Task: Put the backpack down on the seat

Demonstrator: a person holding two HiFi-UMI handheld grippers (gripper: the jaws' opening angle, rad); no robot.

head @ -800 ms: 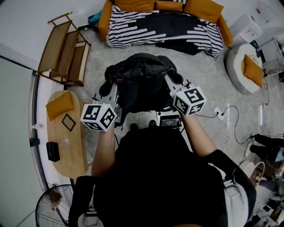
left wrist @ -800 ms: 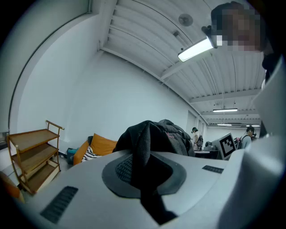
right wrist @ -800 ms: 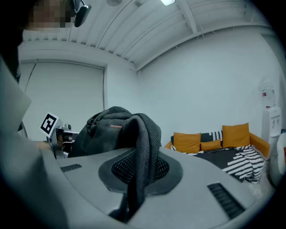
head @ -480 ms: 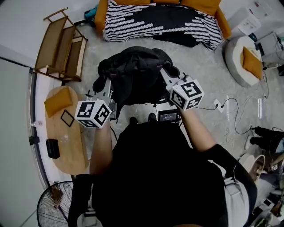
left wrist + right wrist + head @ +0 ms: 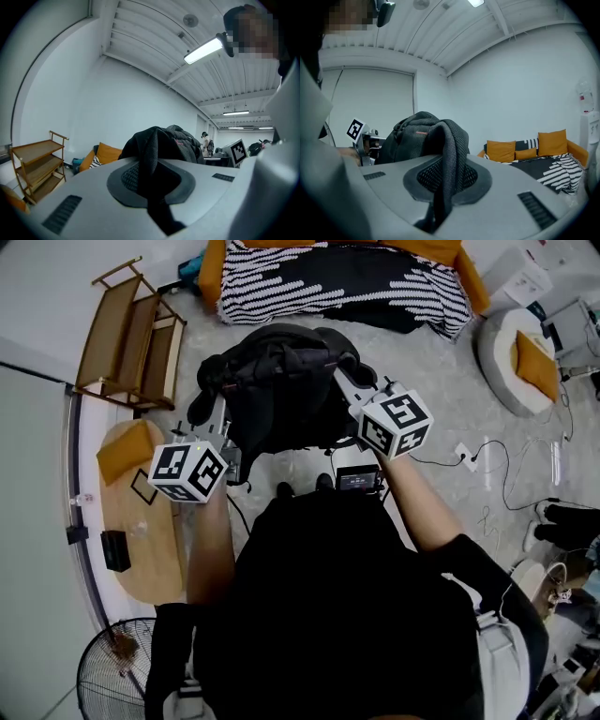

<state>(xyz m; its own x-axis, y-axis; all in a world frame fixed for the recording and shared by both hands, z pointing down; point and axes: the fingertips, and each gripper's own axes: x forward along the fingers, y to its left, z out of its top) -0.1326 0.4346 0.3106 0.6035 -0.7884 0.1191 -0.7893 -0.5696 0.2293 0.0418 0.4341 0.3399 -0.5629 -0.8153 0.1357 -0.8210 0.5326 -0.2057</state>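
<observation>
Backpack [image 5: 281,381]: black, held in the air over the grey floor, short of the sofa [image 5: 347,282].
Left gripper [image 5: 216,413]: jaws narrow, clamped on a strap [image 5: 149,161].
Right gripper [image 5: 347,390]: likewise.
Left side: wooden rack [image 5: 131,338], oval surface [image 5: 141,540].
Right side: pouf [image 5: 497,367].

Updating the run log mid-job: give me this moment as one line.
left gripper: shut on strap | right gripper: shut on other strap | backpack: held between both | sofa: ahead, not reached
</observation>
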